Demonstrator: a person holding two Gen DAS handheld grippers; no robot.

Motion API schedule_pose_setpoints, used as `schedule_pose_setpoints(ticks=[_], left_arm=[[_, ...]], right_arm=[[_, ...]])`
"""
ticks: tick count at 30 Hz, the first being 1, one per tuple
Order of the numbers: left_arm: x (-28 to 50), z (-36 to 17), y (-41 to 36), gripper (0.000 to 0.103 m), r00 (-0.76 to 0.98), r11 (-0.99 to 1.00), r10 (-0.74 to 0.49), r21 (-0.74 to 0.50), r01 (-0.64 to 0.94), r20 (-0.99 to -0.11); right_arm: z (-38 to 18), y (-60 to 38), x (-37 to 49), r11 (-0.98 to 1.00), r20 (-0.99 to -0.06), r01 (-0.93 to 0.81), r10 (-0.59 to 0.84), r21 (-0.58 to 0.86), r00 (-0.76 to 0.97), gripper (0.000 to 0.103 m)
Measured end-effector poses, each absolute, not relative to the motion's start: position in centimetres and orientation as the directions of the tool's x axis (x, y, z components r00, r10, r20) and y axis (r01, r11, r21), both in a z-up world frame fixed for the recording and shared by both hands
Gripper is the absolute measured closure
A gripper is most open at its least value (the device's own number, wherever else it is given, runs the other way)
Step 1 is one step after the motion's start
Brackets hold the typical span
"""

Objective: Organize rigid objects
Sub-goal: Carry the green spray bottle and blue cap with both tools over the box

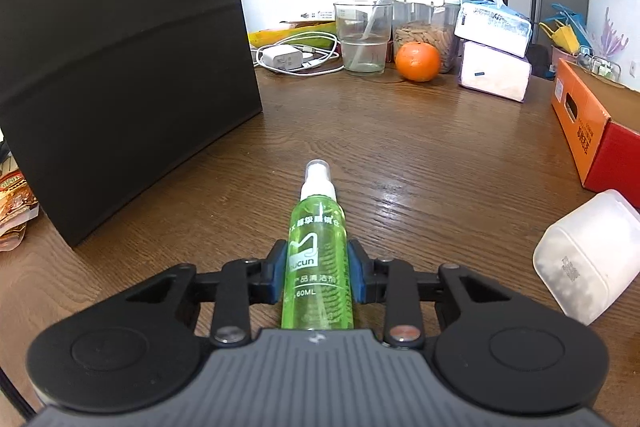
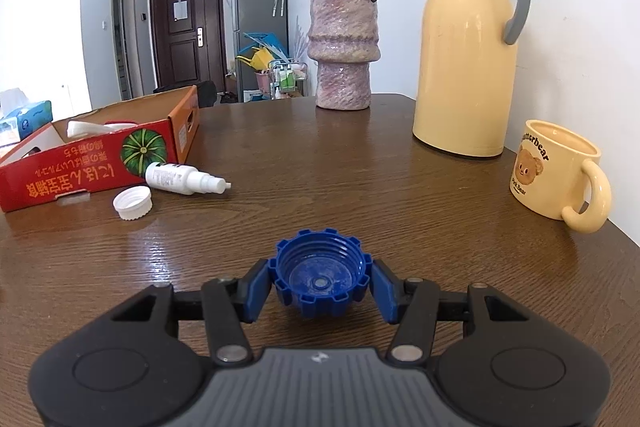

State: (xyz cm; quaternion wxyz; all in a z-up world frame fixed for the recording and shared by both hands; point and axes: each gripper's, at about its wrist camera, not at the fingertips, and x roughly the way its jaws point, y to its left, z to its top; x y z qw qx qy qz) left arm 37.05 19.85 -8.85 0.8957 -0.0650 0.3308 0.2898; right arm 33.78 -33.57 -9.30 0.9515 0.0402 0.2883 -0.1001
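My left gripper (image 1: 318, 273) is shut on a green spray bottle (image 1: 318, 247) with a white nozzle pointing away, held low over the wooden table (image 1: 420, 147). My right gripper (image 2: 320, 281) is shut on a blue ribbed cap (image 2: 320, 277), its open side facing up, just above the table (image 2: 360, 179). An open red and orange cardboard box (image 2: 100, 155) stands at the left in the right wrist view and at the right edge in the left wrist view (image 1: 588, 131). A white spray bottle (image 2: 182, 179) and a white cap (image 2: 133, 202) lie in front of it.
A big black box (image 1: 120, 59) stands at the left. A white plastic container (image 1: 588, 259) lies at the right. A glass cup (image 1: 363, 37), an orange (image 1: 417, 61), tissue packs (image 1: 494, 51) and a charger (image 1: 280, 58) sit at the back. A vase (image 2: 343, 47), yellow thermos (image 2: 468, 47) and mug (image 2: 556, 175) stand ahead.
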Motion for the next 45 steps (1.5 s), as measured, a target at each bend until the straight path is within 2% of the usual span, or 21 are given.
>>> schedule_pose_setpoints(ticks=[31,45], left_arm=[[31.4,-7.1,14.6,0.072,0.782,0.912,0.331,-0.033,-0.408,-0.528],[30.0,-3.9,11.9,0.071,0.842,0.944,0.262,-0.056,-0.325,-0.472]], right_arm=[[-9.0,-33.1,32.8,0.976,-0.526,0.218,-0.172,0.026,0.833,0.05],[-7.6,-28.6,32.5,0.995,-0.492,0.1,-0.077,0.02,0.867,0.05]])
